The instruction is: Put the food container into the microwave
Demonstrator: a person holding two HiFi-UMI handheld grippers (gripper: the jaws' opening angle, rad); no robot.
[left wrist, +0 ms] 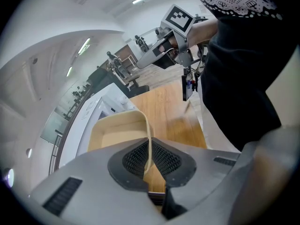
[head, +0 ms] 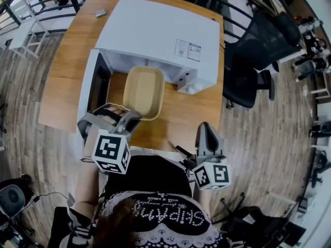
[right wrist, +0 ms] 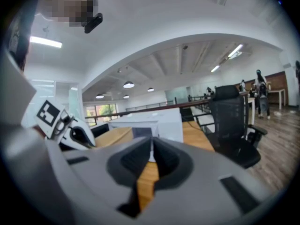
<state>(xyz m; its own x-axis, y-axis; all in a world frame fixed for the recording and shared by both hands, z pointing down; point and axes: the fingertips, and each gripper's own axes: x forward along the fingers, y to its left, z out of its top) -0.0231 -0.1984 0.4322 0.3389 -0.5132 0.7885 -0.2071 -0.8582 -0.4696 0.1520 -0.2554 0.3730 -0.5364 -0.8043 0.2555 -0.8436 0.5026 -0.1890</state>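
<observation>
Open-plan office with a plank floor; the work sits on a light wooden bench (head: 199, 120).

Nearest the person, the right tool (head: 207, 132) hangs over the near bench edge. Its jaws are together and nothing is between them. It plays no part in the carry.

The left tool (head: 124, 113) is clamped on the near short wall of the beige, rectangular, lidless plastic food container (head: 145, 93). In the left gripper view the thin rim runs between the ribbed pads (left wrist: 161, 158), which pinch it from both sides. The container is empty.

Beyond it stands the white box-shaped microwave (head: 160, 35), with its door (head: 89, 94) swung open to the left.

Progress: door open, container gripped and brought to the mouth of the cavity. Its far end is about at the opening and most of its body is out over the bench. I cannot tell whether it is lifted or resting. Left to do, in my judgement: push it in, let go, withdraw.

Orientation: open side up, roughly level. The long axis runs away from the person and slightly right, with the far short end leading into the cavity.
</observation>
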